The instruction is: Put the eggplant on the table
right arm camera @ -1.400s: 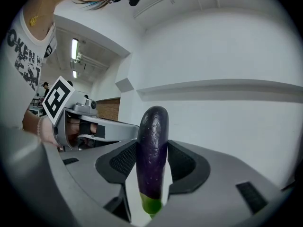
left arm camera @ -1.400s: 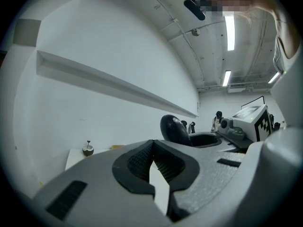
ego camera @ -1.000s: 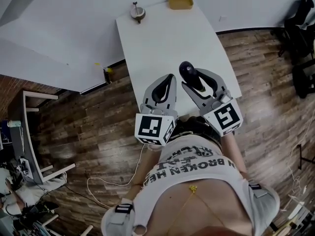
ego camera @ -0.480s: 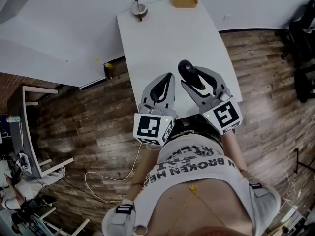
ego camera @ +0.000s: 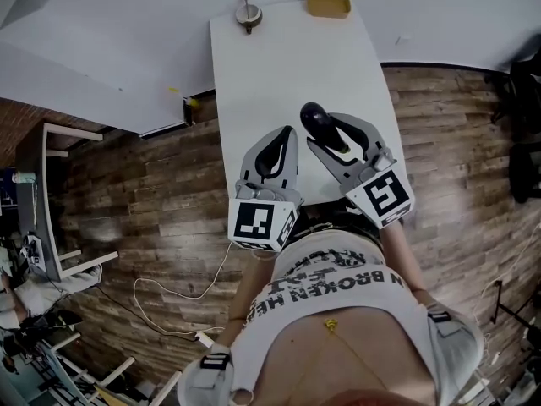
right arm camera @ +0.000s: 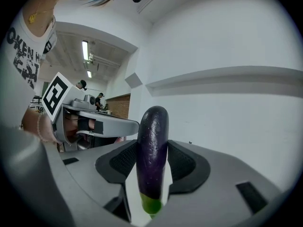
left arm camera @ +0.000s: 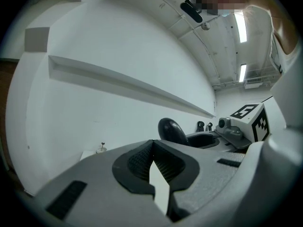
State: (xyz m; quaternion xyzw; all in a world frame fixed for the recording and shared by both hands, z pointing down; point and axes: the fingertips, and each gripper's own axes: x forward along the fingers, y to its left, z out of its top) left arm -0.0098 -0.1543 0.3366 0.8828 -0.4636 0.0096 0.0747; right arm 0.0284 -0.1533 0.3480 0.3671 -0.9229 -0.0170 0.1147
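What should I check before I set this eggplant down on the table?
1. Grip: the right gripper has its pads on both sides of the eggplant, green stem end toward the gripper body. Ok.
2. Position: in the head view the eggplant is over the near end of the white table. Ok.
3. Landing spot: the table ahead is bare. The yellow dish and the small round object are at the far end. Ok.
4. Left gripper: jaws together, holding nothing, beside the right one and apart from the eggplant. Ok.
5. Gap between the eggplant and the tabletop: cannot tell.
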